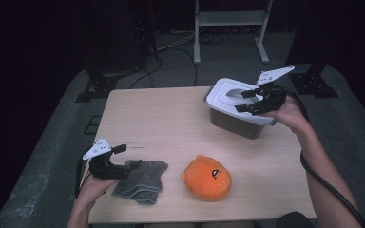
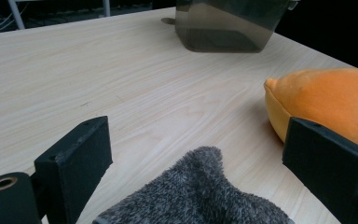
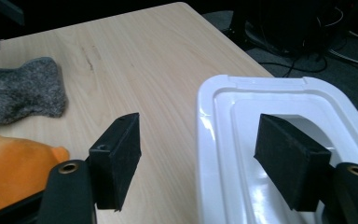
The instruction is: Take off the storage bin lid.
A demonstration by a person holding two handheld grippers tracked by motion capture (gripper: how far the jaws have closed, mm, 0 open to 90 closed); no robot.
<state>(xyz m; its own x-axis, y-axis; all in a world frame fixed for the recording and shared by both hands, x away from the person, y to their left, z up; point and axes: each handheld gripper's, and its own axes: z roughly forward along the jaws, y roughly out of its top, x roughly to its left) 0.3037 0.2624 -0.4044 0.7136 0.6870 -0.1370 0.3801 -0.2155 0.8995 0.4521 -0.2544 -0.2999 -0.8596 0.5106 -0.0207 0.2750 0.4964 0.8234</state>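
A person seated at a pale wooden surface (image 1: 161, 118) is working with a hand-held gripper in each hand. The right gripper (image 1: 259, 97) is hovering over the white lid (image 3: 279, 140) of a grey bin (image 1: 237, 121) standing near the surface's far right corner; its fingers (image 3: 119, 156) are standing wide apart, one over the lid's recessed middle and the other over bare wood just beside the lid's edge, gripping nothing. The left gripper (image 1: 119, 159) is resting near the near left corner, its fingers (image 2: 77, 158) spread open on either side of a grey fuzzy cloth (image 1: 141, 181), whose tip is lying between them without visible contact. An orange plush toy (image 1: 207, 178) is sitting just beside the cloth along the near edge, well apart from the bin.
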